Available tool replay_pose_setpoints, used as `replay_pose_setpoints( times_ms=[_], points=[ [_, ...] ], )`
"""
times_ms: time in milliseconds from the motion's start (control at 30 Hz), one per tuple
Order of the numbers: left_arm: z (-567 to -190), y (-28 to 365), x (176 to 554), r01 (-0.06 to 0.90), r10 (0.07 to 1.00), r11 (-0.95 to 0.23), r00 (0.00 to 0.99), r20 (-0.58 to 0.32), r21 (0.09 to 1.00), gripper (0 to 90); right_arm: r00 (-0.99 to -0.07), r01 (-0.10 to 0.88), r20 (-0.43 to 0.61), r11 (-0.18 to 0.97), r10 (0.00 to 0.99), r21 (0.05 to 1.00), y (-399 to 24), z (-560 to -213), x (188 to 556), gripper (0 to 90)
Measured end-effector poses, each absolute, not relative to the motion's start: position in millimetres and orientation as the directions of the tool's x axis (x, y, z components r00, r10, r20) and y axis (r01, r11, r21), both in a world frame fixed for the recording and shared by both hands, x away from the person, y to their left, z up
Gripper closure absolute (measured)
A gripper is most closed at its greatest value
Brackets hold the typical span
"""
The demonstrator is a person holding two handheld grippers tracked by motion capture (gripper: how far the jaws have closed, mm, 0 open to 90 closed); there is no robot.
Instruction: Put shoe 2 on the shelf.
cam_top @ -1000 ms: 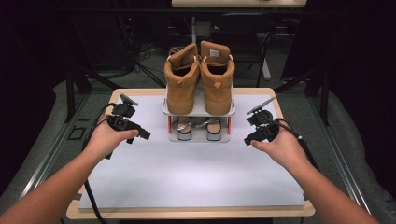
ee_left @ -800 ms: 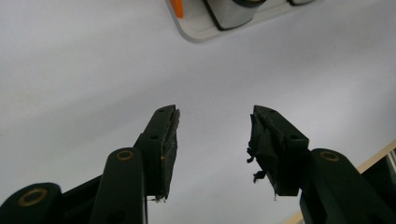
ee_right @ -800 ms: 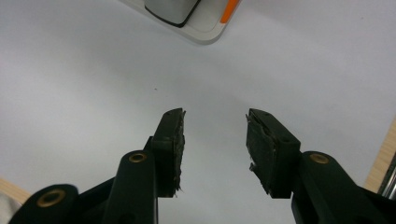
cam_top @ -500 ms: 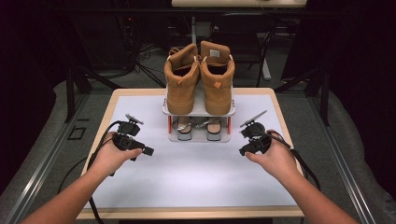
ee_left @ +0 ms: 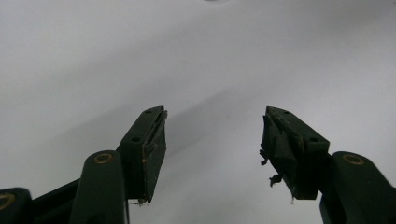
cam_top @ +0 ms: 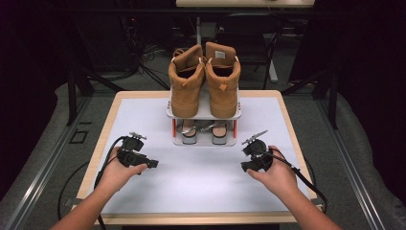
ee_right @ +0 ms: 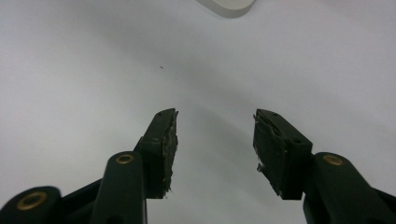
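Note:
Two tan high-top boots stand side by side on the top shelf of a small white shoe rack at the back middle of the table. On its lower shelf lies a pair of sandals. My left gripper rests low over the white table top at the left, pointing inward; in the left gripper view its jaws stand apart with nothing between them, having just been opening. My right gripper is low at the right; its jaws are also apart and empty, and have just been opening too.
The white table top has a wooden edge. A corner of the rack's base shows at the top of the right gripper view. Cables trail from both grippers off the table's sides. Dark floor, metal rails and a chair surround the table.
Both hands have come down and back toward the table's front edge, away from the rack. Both grippers now sit close to the table top.

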State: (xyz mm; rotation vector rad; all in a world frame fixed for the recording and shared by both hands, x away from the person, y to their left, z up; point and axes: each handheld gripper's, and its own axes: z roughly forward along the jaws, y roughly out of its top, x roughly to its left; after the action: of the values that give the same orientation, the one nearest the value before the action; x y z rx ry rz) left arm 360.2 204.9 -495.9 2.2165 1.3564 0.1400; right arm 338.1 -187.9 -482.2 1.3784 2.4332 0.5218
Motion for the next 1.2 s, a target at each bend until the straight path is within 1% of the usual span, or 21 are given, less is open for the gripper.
replay_pose_setpoints(
  times_ms=[100,133,200,233,267,367,400,500,533,600,667,700,833,900,1033,1200],
  points=[
    [-505,209,357,0.783,0.852,-0.341,0.491,-0.181,0.520,39.7,-0.500,0.758,-0.087,0.484,0.862,0.436,-187,-490,337,46.3],
    [-507,209,356,0.781,0.855,-0.334,0.486,-0.178,0.527,39.8,-0.498,0.759,-0.061,0.469,0.865,0.452,-186,-496,337,45.0],
    [-512,212,354,0.772,0.858,-0.328,0.485,-0.170,0.544,39.7,-0.515,0.749,-0.036,0.470,0.856,0.467,-189,-502,336,46.2],
    [-515,213,353,0.767,0.861,-0.318,0.480,-0.171,0.557,39.8,-0.507,0.747,-0.007,0.444,0.862,0.495,-189,-508,336,46.7],
    [-517,214,352,0.760,0.861,-0.310,0.479,-0.170,0.571,39.8,-0.502,0.753,-0.002,0.438,0.865,0.492,-191,-511,336,47.2],
    [-525,216,347,0.742,0.859,-0.297,0.483,-0.170,0.601,39.8,-0.487,0.738,-0.031,0.430,0.873,0.520,-197,-519,333,47.6],
    [-528,216,345,0.736,0.860,-0.293,0.481,-0.167,0.610,39.8,-0.479,0.733,-0.001,0.401,0.878,0.550,-198,-523,331,47.6],
    [-536,216,340,0.720,0.858,-0.292,0.488,-0.159,0.630,39.8,-0.463,0.713,0.009,0.366,0.886,0.598,-203,-529,325,47.5],
    [-537,216,339,0.719,0.858,-0.290,0.488,-0.162,0.631,39.8,-0.464,0.690,0.016,0.349,0.886,0.634,-204,-532,322,47.4],
    [-541,217,337,0.714,0.854,-0.284,0.492,-0.170,0.640,39.7,-0.461,0.665,0.027,0.325,0.887,0.673,-205,-535,319,47.0],
    [-544,218,335,0.711,0.853,-0.274,0.491,-0.177,0.647,39.7,-0.466,0.644,-0.009,0.346,0.885,0.682,-209,-534,314,46.5],
    [-545,218,334,0.711,0.854,-0.275,0.490,-0.175,0.648,39.7,-0.462,0.625,-0.004,0.329,0.887,0.708,-208,-536,313,46.5],
    [-547,220,331,0.688,0.865,-0.262,0.479,-0.151,0.677,39.7,-0.451,0.618,-0.001,0.314,0.892,0.721,-209,-539,309,46.1],
    [-547,222,330,0.680,0.863,-0.256,0.480,-0.154,0.687,39.7,-0.455,0.611,-0.017,0.326,0.890,0.722,-211,-540,308,46.0],
    [-549,224,327,0.668,0.865,-0.247,0.479,-0.152,0.702,39.7,-0.464,0.583,-0.010,0.313,0.886,0.750,-209,-543,304,46.0],
    [-554,226,327,0.665,0.864,-0.273,0.487,-0.127,0.695,39.6,-0.480,0.559,-0.013,0.317,0.877,0.766,-207,-544,300,45.6]
  ],
)
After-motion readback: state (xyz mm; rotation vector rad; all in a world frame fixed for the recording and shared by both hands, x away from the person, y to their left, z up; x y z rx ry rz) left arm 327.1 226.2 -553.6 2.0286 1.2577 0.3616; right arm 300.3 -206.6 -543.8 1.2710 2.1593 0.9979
